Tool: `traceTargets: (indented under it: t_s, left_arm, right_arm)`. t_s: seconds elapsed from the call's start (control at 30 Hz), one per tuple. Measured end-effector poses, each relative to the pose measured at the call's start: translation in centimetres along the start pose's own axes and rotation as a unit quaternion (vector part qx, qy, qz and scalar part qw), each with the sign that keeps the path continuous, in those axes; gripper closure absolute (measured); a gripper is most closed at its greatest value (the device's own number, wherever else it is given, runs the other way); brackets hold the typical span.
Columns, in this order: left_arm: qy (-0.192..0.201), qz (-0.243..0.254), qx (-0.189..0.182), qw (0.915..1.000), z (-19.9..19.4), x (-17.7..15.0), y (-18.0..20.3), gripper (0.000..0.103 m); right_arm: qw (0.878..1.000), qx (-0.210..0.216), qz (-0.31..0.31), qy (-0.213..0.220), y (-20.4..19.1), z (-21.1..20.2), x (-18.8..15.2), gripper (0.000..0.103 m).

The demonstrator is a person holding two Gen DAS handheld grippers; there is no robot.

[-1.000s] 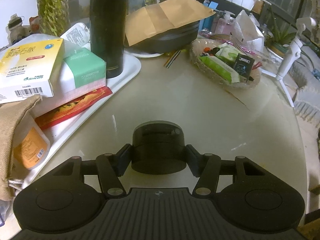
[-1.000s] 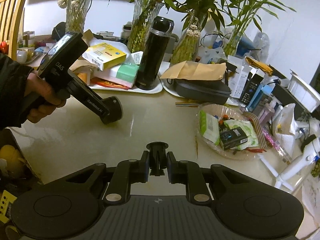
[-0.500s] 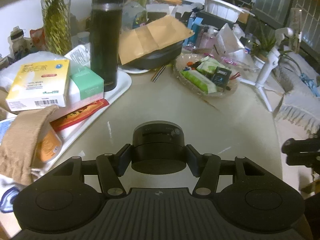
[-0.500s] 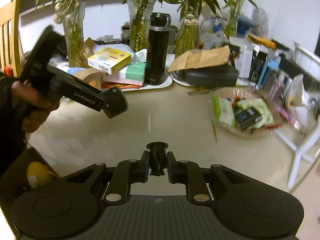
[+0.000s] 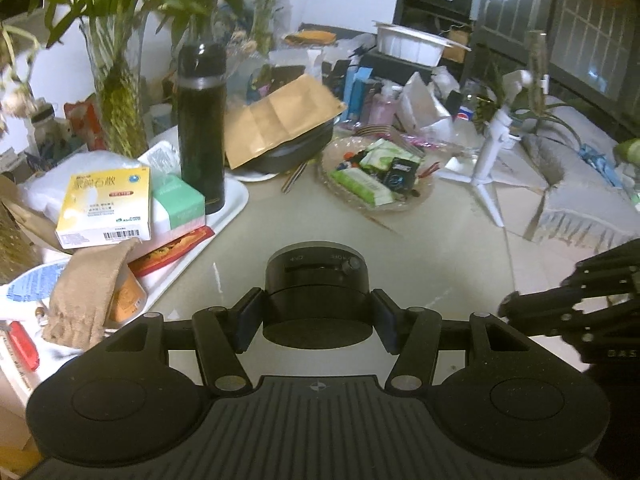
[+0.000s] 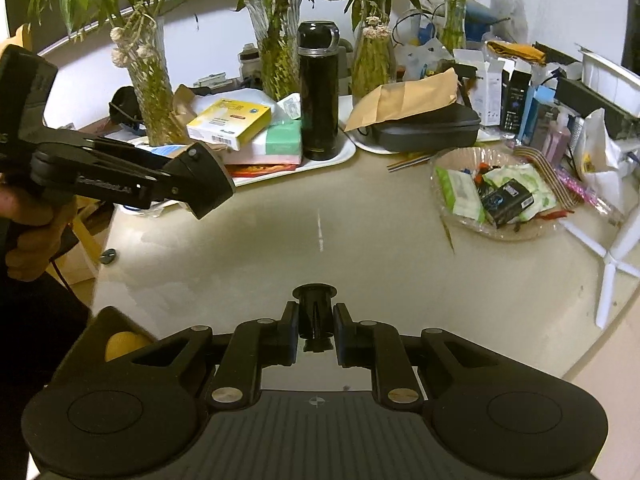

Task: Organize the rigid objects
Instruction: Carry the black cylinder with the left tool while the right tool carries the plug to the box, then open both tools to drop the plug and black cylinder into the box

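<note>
While tilted downward, both grippers (image 5: 316,316) (image 6: 316,330) loaded.

A matte black left gripper (image 5: 316,320) with ribbed housing, round side discs and silver screws is seen; white lettering is printed along its arm.

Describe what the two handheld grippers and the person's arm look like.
Both grippers, left gripper and right gripper, are matte black with linked finger arms, silver pivot pins and a ribbed body. White lettering runs along the left one's side. The person's sleeve is dark.
</note>
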State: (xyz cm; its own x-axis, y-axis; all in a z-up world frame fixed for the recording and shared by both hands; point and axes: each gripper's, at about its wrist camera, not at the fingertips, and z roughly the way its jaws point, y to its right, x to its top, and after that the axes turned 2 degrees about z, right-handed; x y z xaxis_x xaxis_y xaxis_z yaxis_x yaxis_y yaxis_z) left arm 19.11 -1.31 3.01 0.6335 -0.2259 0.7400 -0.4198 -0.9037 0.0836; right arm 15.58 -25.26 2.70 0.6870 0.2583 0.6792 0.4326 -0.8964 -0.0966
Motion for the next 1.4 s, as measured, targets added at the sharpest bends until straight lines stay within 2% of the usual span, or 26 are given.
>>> traceTargets:
  t_s: [0.63, 1.4]
  left_arm:
    - [0.007, 0.040, -0.021, 0.9990, -7.3, -3.2, 5.1, 0.047]
    - [-0.010, 0.036, -0.030, 0.9988, -10.8, -6.8, 6.3, 0.047]
  right_arm:
    - [1.000, 0.021, 0.000, 0.022, -3.3, -5.1, -1.8, 0.083]
    - [0.999, 0.039, 0.008, 0.031, -4.9, -7.3, -3.6, 0.083]
